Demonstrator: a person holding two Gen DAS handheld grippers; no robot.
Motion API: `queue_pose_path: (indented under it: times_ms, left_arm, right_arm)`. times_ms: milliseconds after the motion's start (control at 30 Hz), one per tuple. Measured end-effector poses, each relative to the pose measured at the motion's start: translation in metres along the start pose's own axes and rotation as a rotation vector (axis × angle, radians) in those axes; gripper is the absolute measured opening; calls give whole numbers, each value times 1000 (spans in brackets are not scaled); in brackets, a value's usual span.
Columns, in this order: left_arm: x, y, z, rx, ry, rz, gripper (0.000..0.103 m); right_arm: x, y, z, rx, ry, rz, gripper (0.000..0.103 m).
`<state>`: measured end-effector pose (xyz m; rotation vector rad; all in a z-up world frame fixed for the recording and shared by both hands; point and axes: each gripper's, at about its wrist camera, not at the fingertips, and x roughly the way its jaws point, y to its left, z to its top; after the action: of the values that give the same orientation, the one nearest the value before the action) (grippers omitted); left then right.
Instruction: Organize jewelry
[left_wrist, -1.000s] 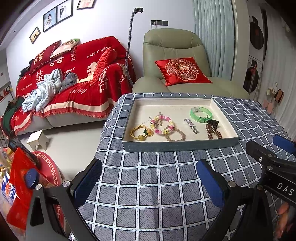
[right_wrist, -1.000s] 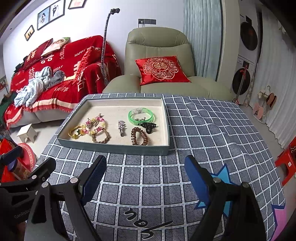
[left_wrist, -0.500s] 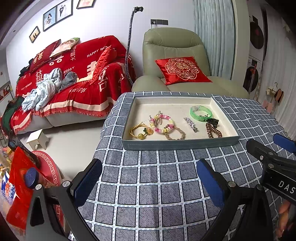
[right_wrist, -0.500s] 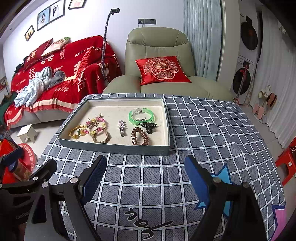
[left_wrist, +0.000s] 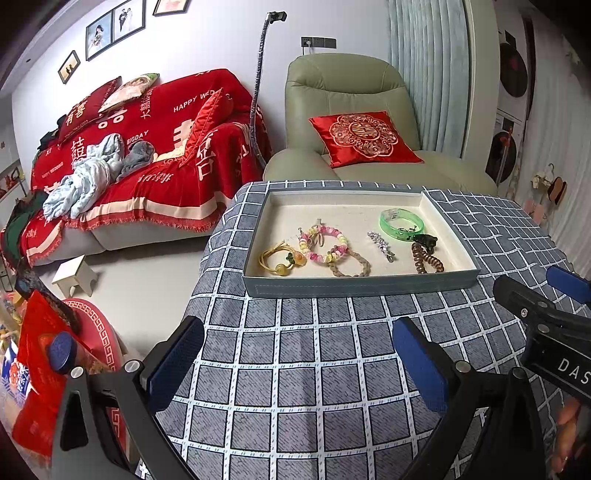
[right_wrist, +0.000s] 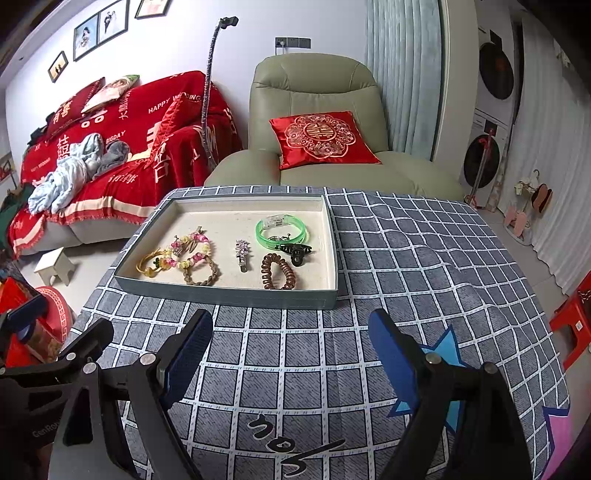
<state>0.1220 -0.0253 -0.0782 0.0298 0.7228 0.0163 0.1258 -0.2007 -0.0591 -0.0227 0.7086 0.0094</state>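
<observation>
Jewelry tray (right_wrist: 236, 295) on the checked cloth (right_wrist: 406, 258), far of both grippers, holding bracelets (right_wrist: 192, 251), a green bangle (right_wrist: 280, 229) and a brown coil (right_wrist: 277, 273). Left gripper (left_wrist: 295, 362) and right gripper (right_wrist: 291, 354) gape wide, empty. Only the left view shows fingers (left_wrist: 567, 424); only the right, a blue star (right_wrist: 448, 343).

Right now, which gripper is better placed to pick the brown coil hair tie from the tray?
Right, I think. The brown coil hair tie lies nearly straight ahead of the open right gripper; for the left gripper it sits off to the side.

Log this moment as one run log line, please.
phase: before first pick | left gripper: open, empty | right gripper: open, empty | tray: jewelry inside, untouched | tablecloth: under both grippers
</observation>
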Motion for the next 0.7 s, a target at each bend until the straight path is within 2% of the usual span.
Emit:
queue_pose_path:
  times_ms: [700]
  left_arm:
    - [1,0,-2,0,3,-1,103]
  right_arm:
    - [0,0,-1,2,0,0,88]
